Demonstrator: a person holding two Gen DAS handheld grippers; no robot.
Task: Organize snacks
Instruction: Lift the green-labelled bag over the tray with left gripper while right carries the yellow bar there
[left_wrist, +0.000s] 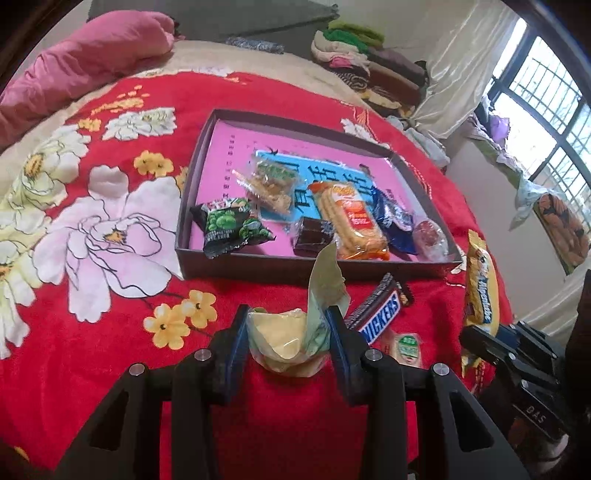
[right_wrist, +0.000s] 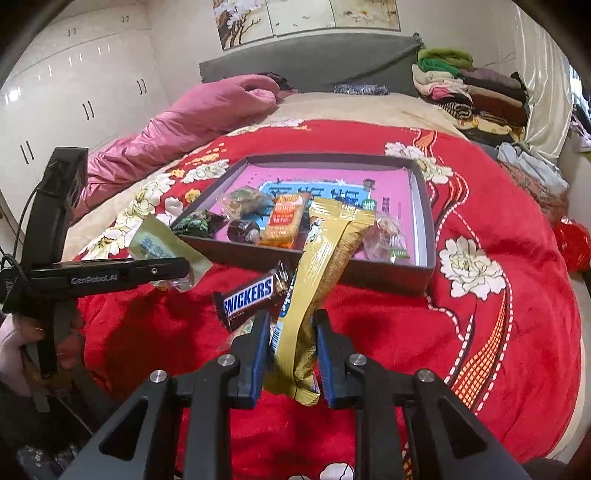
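My left gripper (left_wrist: 288, 321) is shut on a pale yellow-green snack packet (left_wrist: 280, 343), held just above the red blanket in front of the box (left_wrist: 314, 260). From the right wrist view the same left gripper (right_wrist: 177, 267) shows side-on at the left with that packet (right_wrist: 159, 243) sticking out of it. My right gripper (right_wrist: 290, 325) is shut on a long golden packet (right_wrist: 325, 266), which stands upright in the pads. A Snickers bar (right_wrist: 251, 295) lies on the blanket between the grippers. The box (right_wrist: 388, 275) holds several wrapped snacks.
A small green-labelled packet (left_wrist: 406, 347) lies beside the Snickers bar (left_wrist: 380, 314). A pink quilt (right_wrist: 192, 114) is bunched at the far left of the bed. Folded clothes (right_wrist: 465, 85) are stacked at the far right. A hand (right_wrist: 22, 332) grips the left tool.
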